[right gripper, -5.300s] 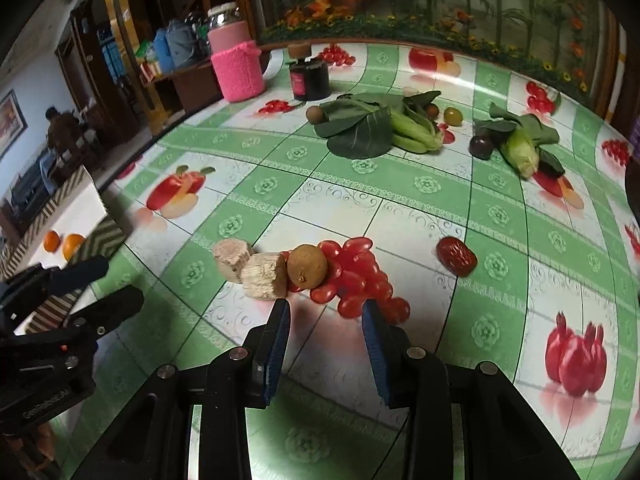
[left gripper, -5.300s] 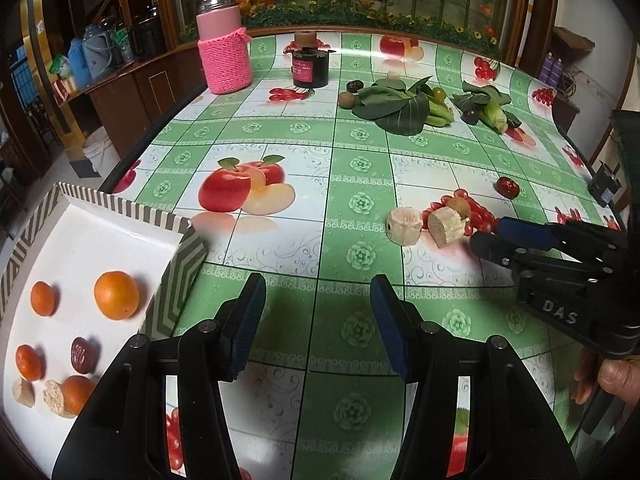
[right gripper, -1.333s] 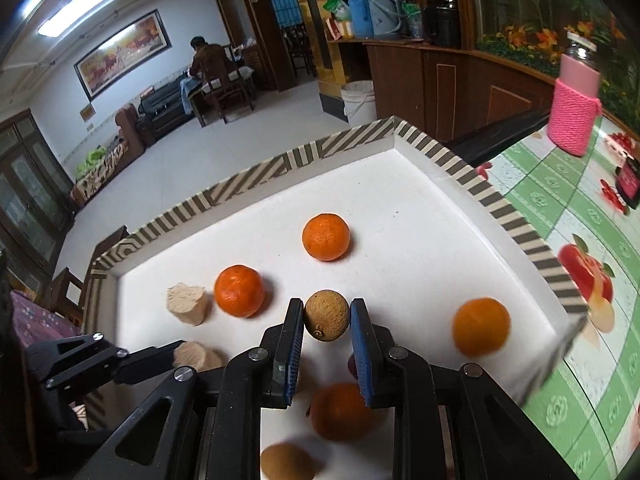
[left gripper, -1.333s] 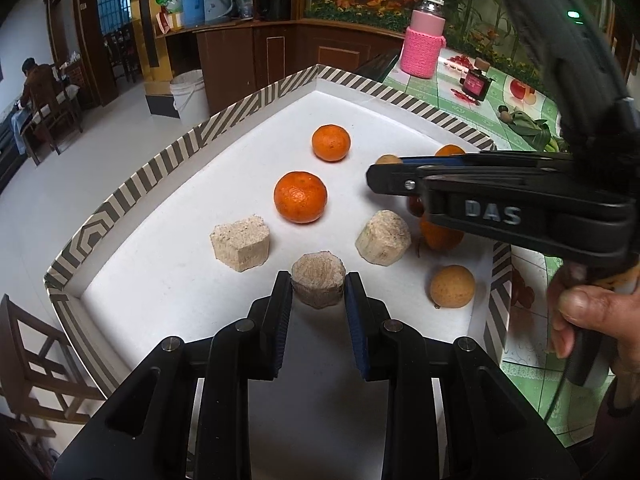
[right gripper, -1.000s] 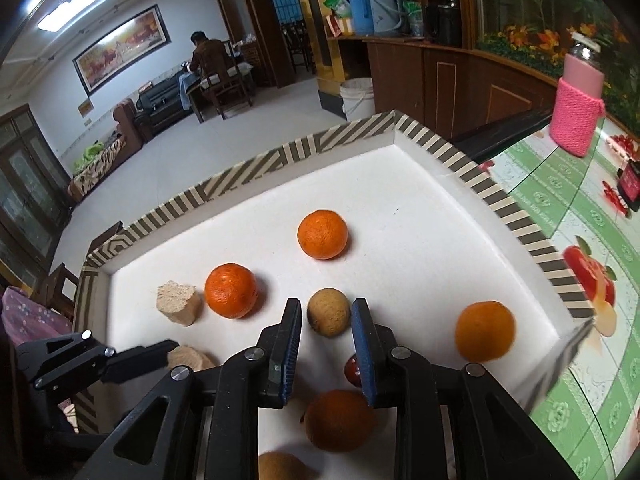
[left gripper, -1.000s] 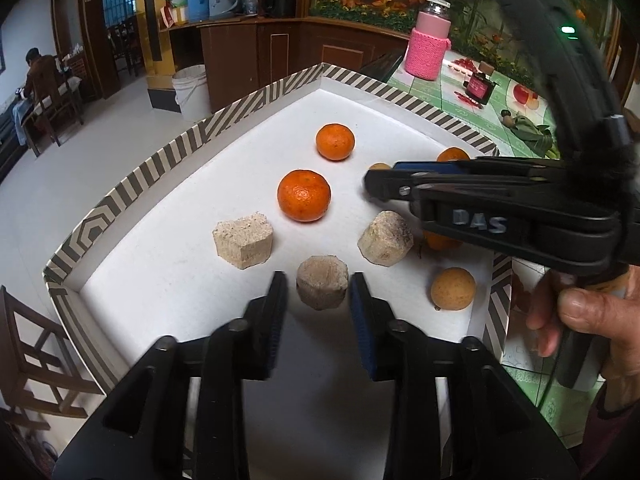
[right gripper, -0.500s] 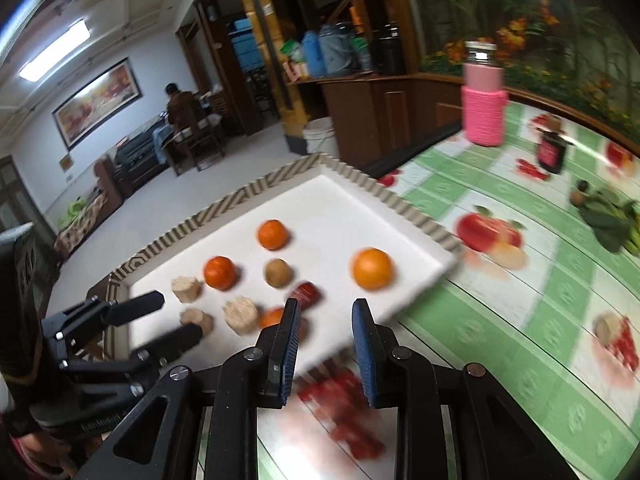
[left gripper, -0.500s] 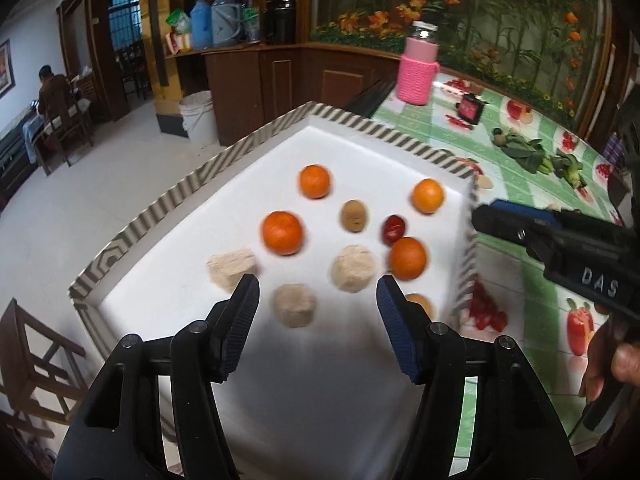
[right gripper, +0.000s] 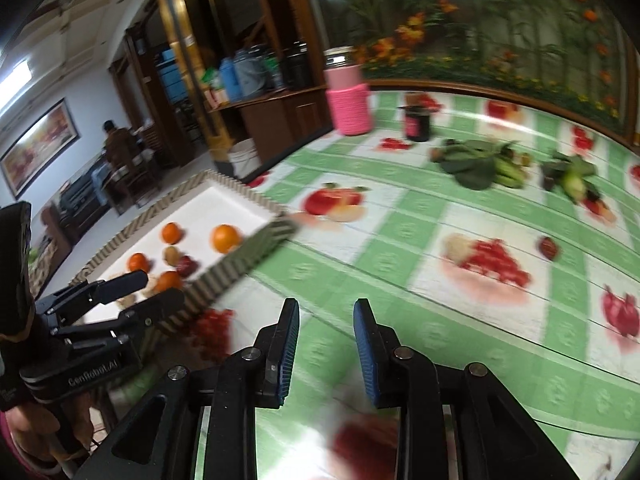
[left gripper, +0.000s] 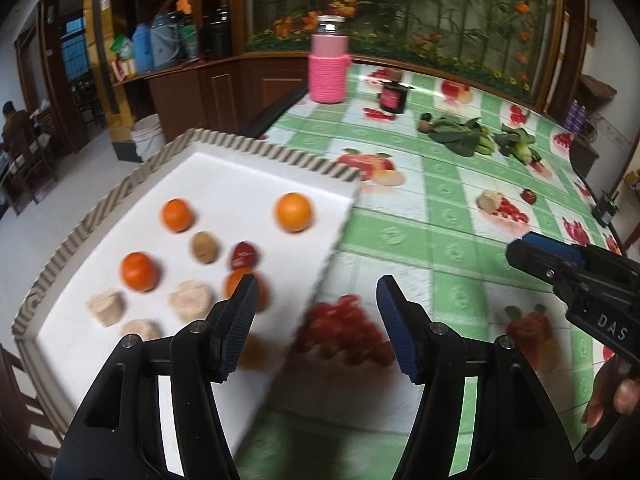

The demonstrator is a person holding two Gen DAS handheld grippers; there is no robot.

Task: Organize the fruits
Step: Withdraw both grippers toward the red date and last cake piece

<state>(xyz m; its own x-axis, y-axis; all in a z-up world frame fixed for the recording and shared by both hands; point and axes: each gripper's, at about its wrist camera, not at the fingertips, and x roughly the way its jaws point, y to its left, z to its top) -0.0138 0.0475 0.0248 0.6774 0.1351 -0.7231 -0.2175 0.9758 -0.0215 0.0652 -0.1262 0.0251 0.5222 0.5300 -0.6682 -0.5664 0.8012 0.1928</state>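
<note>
Left wrist: tray left of gripper

Left claw gapes wide and empty; right claw stands parted, empty.

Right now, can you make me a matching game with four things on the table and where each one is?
Things:
1. oranges
2. pink bottle
3. leafy greens
4. red date

Places:
A. alone on the tablecloth, near a pale chunk
B. in the white tray
C. far end, beside a dark jar
D. past the apple print, with other vegetables

Pairs: 1-B, 2-C, 3-D, 4-A
</note>
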